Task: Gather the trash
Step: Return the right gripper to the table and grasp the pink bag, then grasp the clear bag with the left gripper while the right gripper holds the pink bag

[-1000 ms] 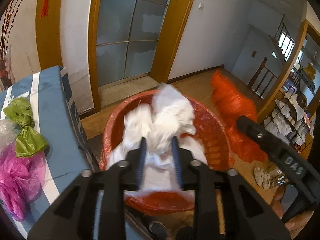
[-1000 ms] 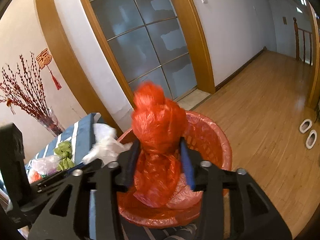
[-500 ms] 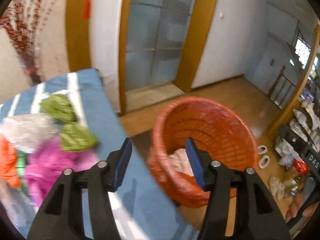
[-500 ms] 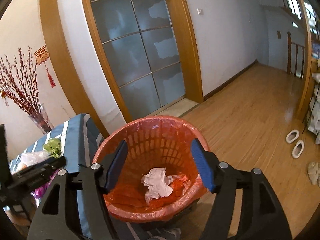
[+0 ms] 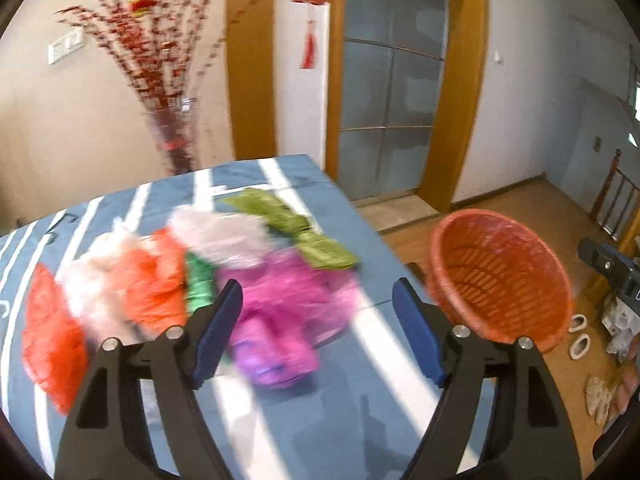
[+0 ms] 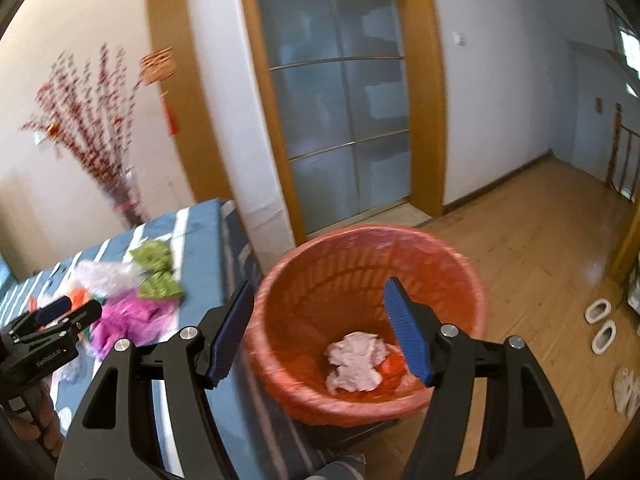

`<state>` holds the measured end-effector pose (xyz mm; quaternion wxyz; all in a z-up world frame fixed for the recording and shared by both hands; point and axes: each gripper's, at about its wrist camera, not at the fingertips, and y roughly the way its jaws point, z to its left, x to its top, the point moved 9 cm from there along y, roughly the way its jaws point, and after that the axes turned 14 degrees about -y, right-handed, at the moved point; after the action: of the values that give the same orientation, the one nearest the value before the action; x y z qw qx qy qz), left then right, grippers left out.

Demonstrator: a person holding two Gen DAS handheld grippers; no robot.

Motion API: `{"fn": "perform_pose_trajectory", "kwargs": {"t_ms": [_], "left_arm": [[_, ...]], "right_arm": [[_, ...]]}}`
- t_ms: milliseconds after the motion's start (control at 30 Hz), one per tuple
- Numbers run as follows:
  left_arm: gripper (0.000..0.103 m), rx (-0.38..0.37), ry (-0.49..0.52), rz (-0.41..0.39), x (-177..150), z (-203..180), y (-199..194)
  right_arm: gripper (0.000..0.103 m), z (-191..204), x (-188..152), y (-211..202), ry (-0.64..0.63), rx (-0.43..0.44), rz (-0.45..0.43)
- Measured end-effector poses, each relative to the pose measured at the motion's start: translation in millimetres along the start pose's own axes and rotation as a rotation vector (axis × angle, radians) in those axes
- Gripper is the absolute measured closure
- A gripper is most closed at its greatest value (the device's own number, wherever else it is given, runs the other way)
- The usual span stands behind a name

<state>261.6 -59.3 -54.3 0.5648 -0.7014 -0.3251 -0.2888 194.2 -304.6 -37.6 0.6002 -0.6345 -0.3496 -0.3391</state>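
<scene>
Left wrist view is showing the left gripper (image 5: 318,310) hanging with its blue-padded jaws spread wide and nothing between them, above a table covered in a blue cloth with white stripes (image 5: 280,420). A heap of crumpled plastic bags is lying on that cloth, blurred by motion: a magenta plastic bag (image 5: 280,312) is sitting nearest, just beyond the fingertips, with an olive-green plastic bag (image 5: 296,228) farther off and to its right. A clear whitish plastic bag (image 5: 224,232) is resting at the far middle of the heap, a small dark-green bag (image 5: 199,280) is lying beside the magenta one, and orange-red plastic bags (image 5: 148,280) are spreading to the left. A round orange plastic basket with a slotted wall (image 5: 500,276) is standing off the right edge of the table, over the wooden floor. A glass vase of red-blossomed branches (image 5: 176,136) is standing at the far edge of the table, against the wall.

Right wrist view is showing the right gripper (image 6: 320,332) released as well, its jaws wide apart and empty, hovering over the orange basket (image 6: 312,280). A crumpled white bag (image 6: 356,362) is lying at the bottom of the basket on a bit of red plastic (image 6: 394,364). The striped table (image 6: 200,248) is lying to the left, with the magenta bag (image 6: 128,320), the olive-green bag (image 6: 156,268) and the clear bag (image 6: 104,274) on it, and the left gripper (image 6: 68,308) is reaching in over them from the near left.
</scene>
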Motion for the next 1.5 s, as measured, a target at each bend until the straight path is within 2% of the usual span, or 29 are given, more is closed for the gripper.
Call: {"fn": "perform_pose_trajectory", "kwargs": {"t_ms": [300, 533, 667, 800, 1000, 1067, 1167, 1367, 1500], "left_arm": [[0.024, 0.108, -0.089, -0.054, 10, 83, -32], [0.024, 0.182, -0.147, -0.091, 16, 140, -58], [0.023, 0.217, -0.181, -0.1, 16, 165, -67], [0.023, 0.246, -0.216, -0.096, 16, 188, -71], [0.023, 0.274, -0.261, -0.086, 10, 217, -73], [0.023, 0.283, -0.27, -0.085, 9, 223, -73], [0.023, 0.292, -0.28, -0.082, 7, 231, -73], [0.023, 0.295, -0.301, -0.066, 2, 236, -71], [0.023, 0.297, -0.299, -0.057, 1, 234, -69]], "right_arm": [[0.036, 103, 1, 17, -0.115, 0.166, 0.027], [0.044, 184, -5, 38, -0.164, 0.318, 0.084], [0.044, 216, -7, 52, -0.173, 0.357, 0.117], [0.044, 245, -9, 68, -0.204, 0.359, 0.143], [0.045, 265, -35, 92, -0.285, 0.339, 0.232], [0.063, 268, -42, 95, -0.291, 0.363, 0.25], [0.076, 266, -37, 88, -0.285, 0.381, 0.222], [0.079, 264, -26, 56, -0.291, 0.449, 0.162], [0.079, 258, -18, 40, -0.29, 0.459, 0.121]]}}
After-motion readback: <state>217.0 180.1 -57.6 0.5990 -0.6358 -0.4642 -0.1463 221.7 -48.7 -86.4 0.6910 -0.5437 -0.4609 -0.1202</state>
